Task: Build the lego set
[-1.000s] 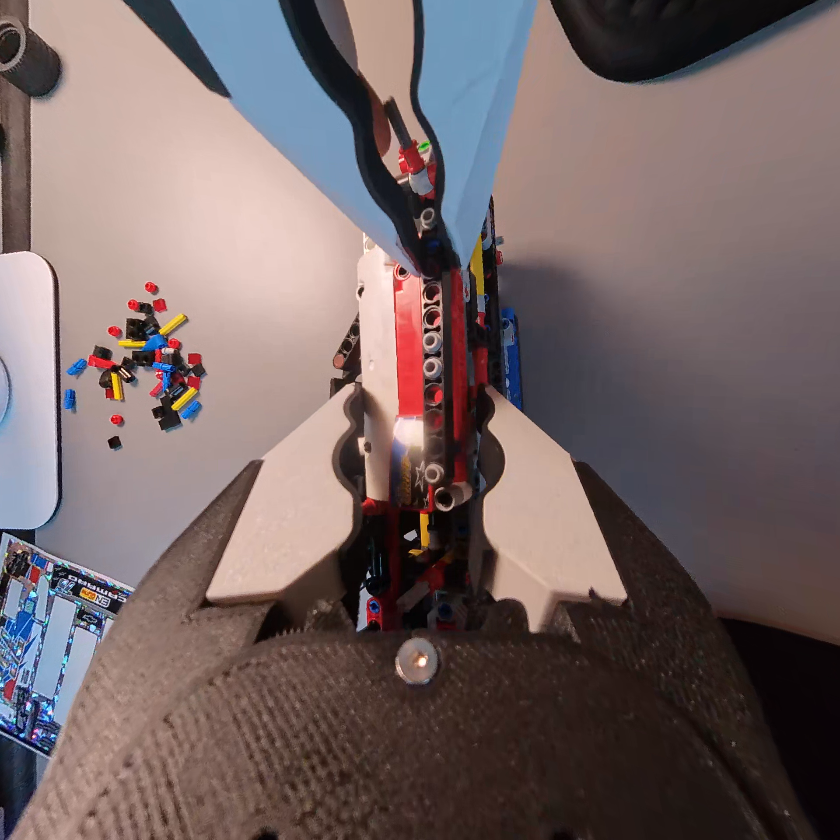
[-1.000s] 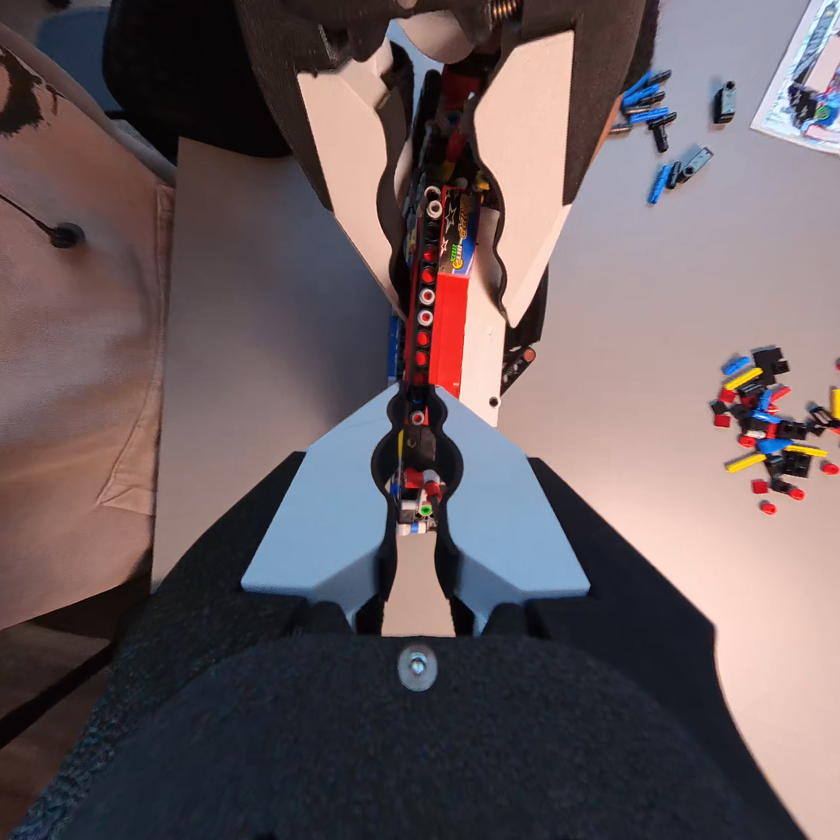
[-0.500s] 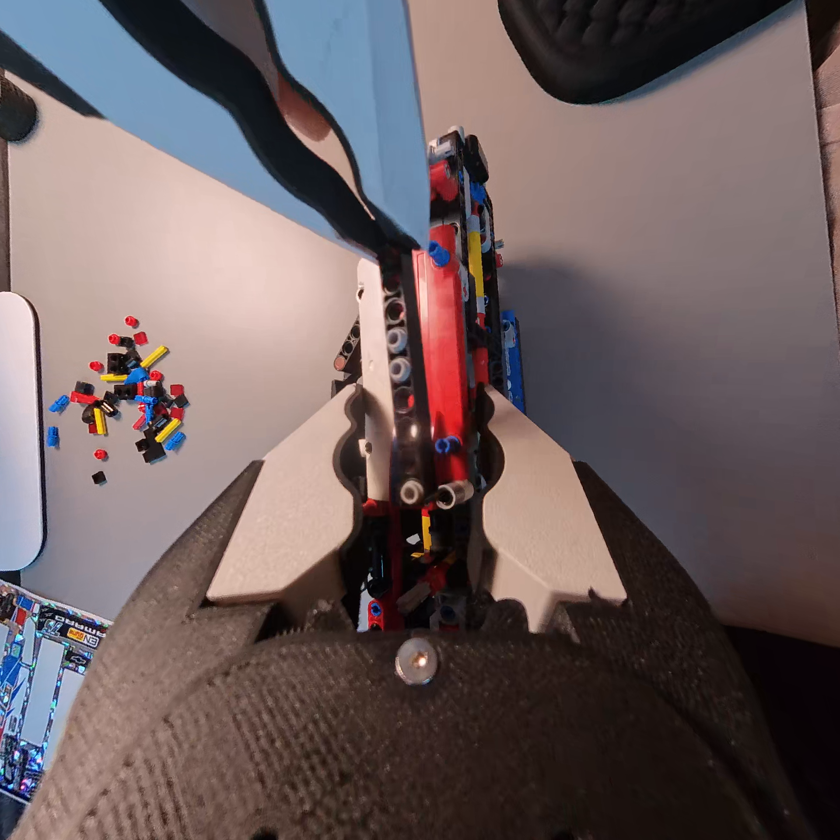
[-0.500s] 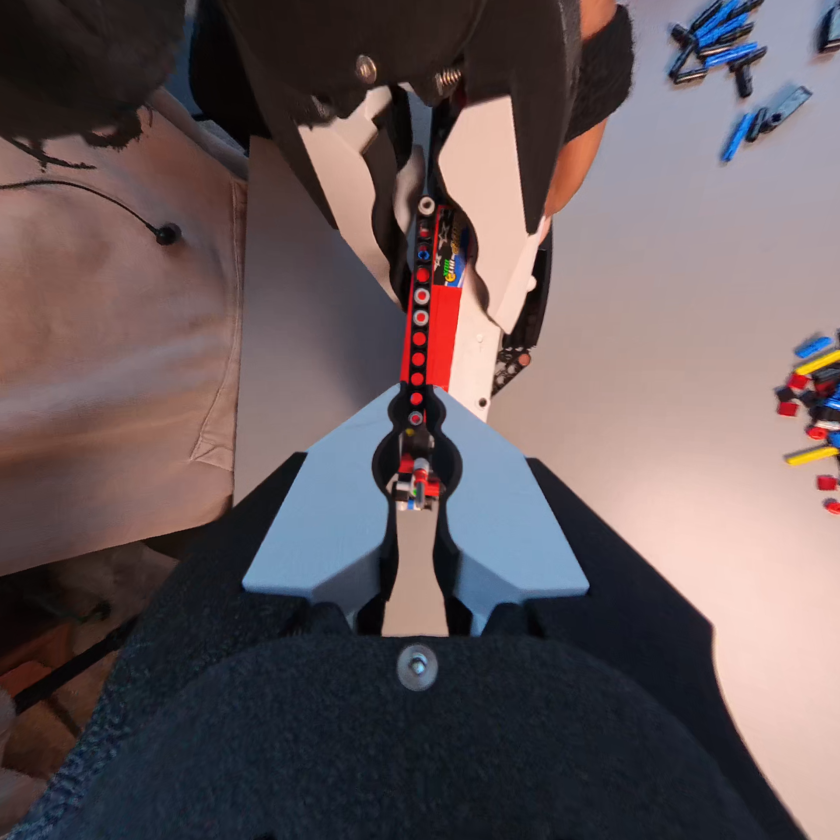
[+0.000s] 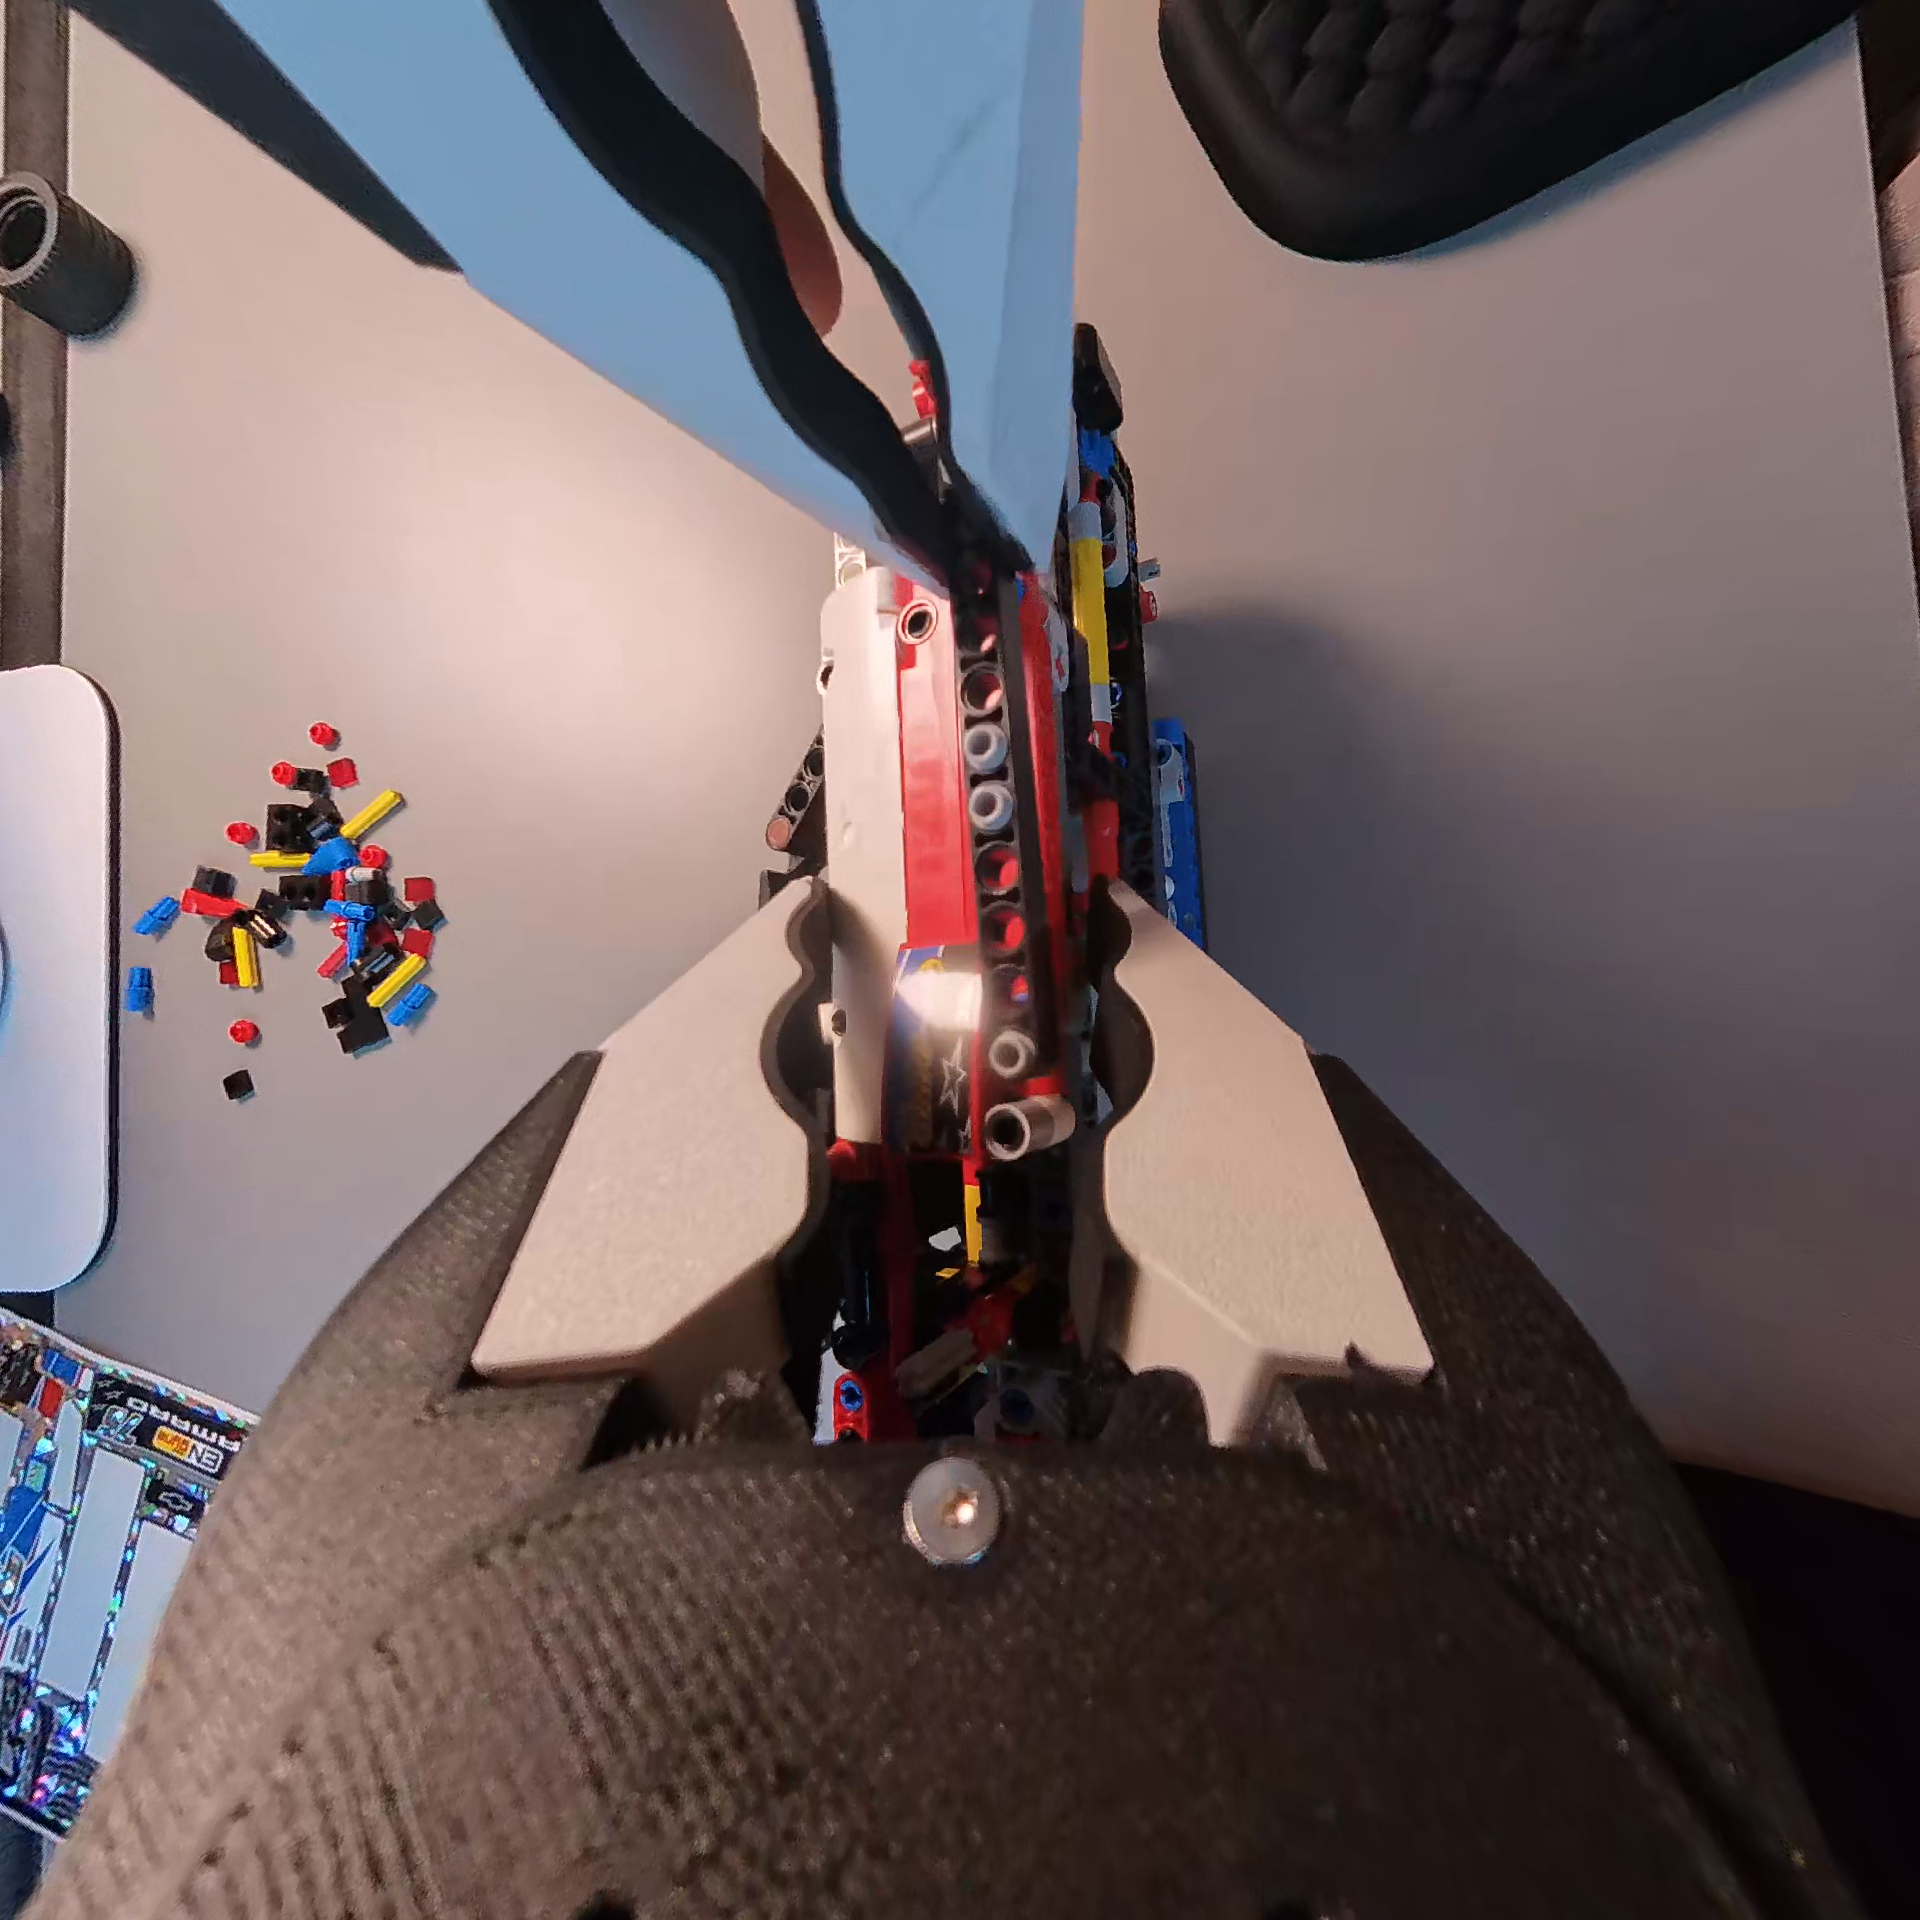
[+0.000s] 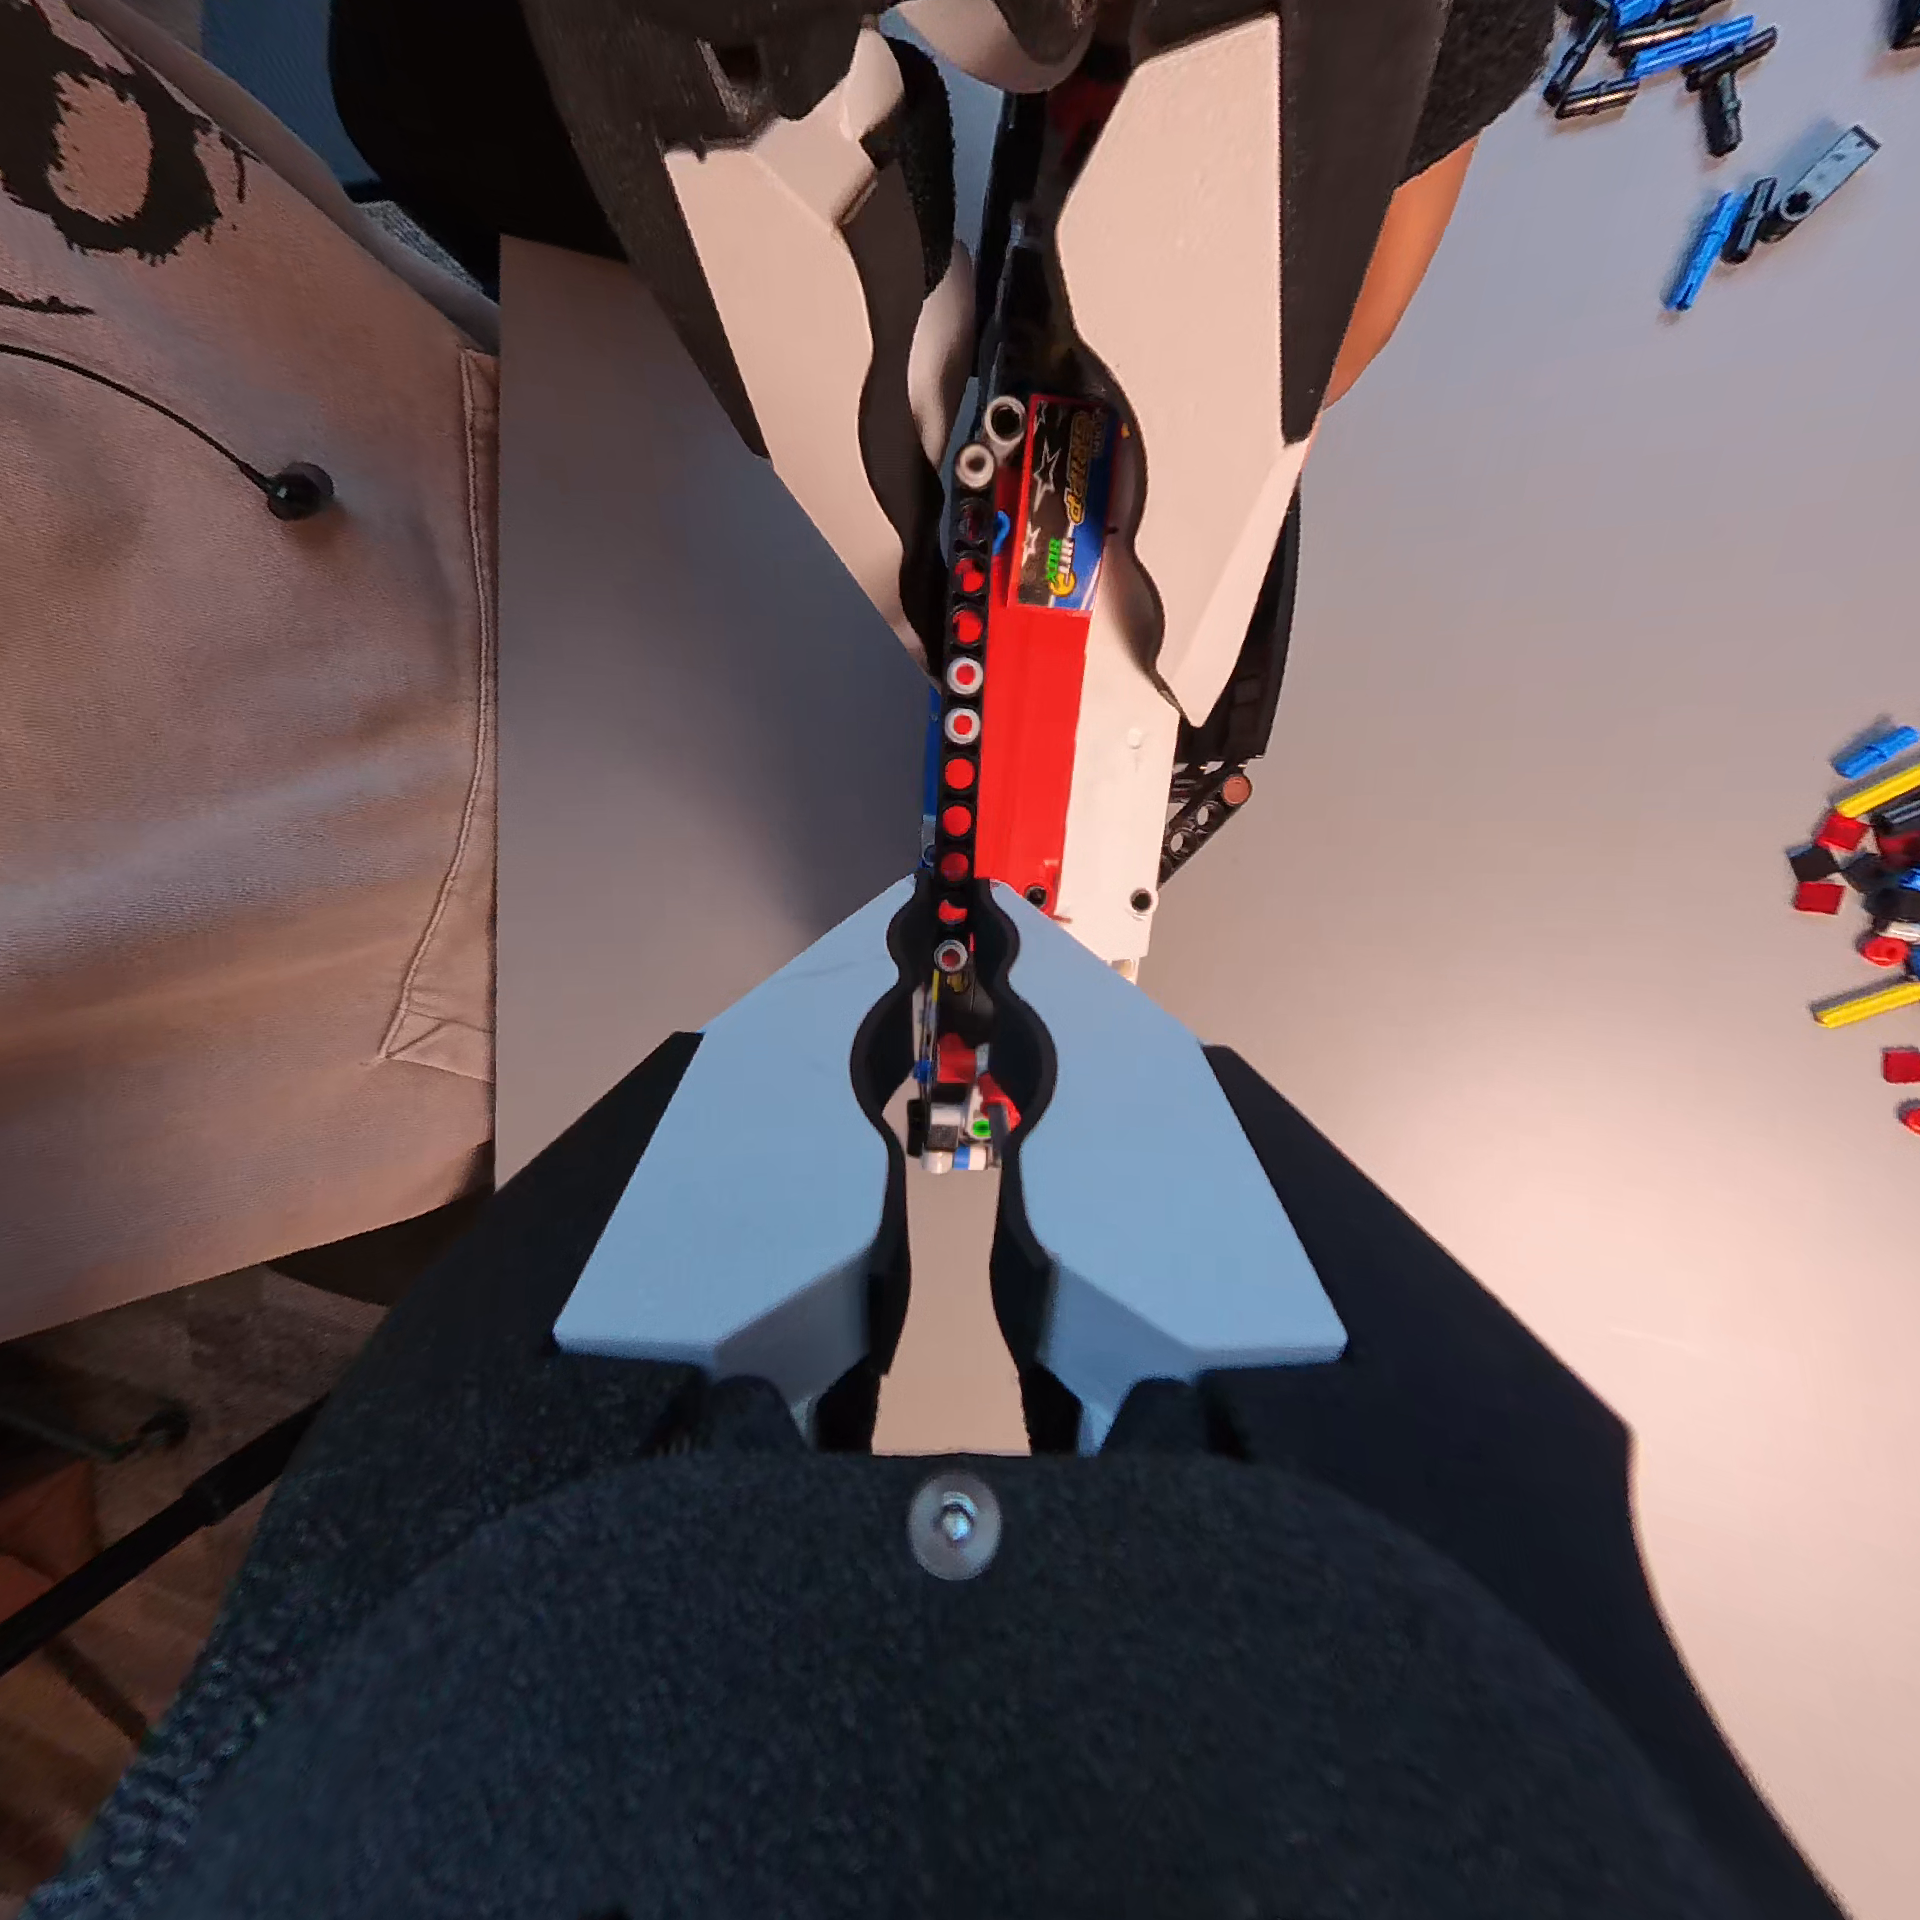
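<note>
Left wrist view: grey-fingered left gripper (image 5: pixel 961 997) clamps long red-black-white lego model (image 5: pixel 940 831); blue-fingered right gripper (image 6: pixel 951 935) pinches its black holed beam (image 6: pixel 961 727) above grey table (image 6: pixel 1455 1039).

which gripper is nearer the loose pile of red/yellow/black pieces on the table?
Neither clearly. The left gripper and the right gripper clamp opposite ends of the lego model, and the pile lies off to one side, apart from both.
</note>
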Available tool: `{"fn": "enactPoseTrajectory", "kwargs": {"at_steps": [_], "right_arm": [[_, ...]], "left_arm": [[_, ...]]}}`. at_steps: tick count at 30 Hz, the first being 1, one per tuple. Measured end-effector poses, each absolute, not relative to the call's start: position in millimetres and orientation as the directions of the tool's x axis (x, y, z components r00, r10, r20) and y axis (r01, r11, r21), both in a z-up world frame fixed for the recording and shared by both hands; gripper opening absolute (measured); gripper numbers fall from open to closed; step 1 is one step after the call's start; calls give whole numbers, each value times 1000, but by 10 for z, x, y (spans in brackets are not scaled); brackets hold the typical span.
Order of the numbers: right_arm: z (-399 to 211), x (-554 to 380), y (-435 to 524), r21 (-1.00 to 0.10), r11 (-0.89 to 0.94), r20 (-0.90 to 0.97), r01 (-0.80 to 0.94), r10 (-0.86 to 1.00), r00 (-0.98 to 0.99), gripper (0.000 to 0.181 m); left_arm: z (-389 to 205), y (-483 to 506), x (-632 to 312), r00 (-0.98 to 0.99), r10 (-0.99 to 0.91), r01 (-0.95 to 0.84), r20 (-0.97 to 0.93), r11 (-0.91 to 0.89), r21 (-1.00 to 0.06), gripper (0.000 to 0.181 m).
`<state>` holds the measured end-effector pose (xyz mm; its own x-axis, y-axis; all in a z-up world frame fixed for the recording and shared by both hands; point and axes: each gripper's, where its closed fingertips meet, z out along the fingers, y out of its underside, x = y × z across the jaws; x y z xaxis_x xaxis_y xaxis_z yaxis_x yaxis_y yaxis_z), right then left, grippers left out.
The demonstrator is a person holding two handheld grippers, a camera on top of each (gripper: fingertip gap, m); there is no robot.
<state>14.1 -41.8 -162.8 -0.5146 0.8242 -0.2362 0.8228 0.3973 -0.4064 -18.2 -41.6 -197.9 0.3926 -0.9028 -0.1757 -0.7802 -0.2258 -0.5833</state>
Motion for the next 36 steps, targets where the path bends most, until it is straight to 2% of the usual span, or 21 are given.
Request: {"fn": "enactPoseTrajectory", "kwargs": {"at_steps": [13,22,28,32,36], "right_arm": [[-1682,148,-436,-338,375,-262,864,844,-469,4],[-1683,135,-436,-427,369,-224,826,842,-492,4],[-1639,180,-413,-488,398,-170,777,829,-532,17],[-1592,189,-395,-534,379,-149,756,838,-525,7],[-1573,186,-392,-557,373,-124,743,846,-518,5]], "left_arm": [[-1969,-412,-150,414,-890,-770,-190,-231,-595,45],[-1965,-417,-141,427,-880,-767,-206,-232,-599,44],[-1961,-435,-137,431,-875,-768,-221,-227,-598,44],[-1958,-442,-138,432,-872,-770,-231,-223,-598,44],[-1959,-439,-139,437,-869,-768,-230,-228,-598,44]]}}
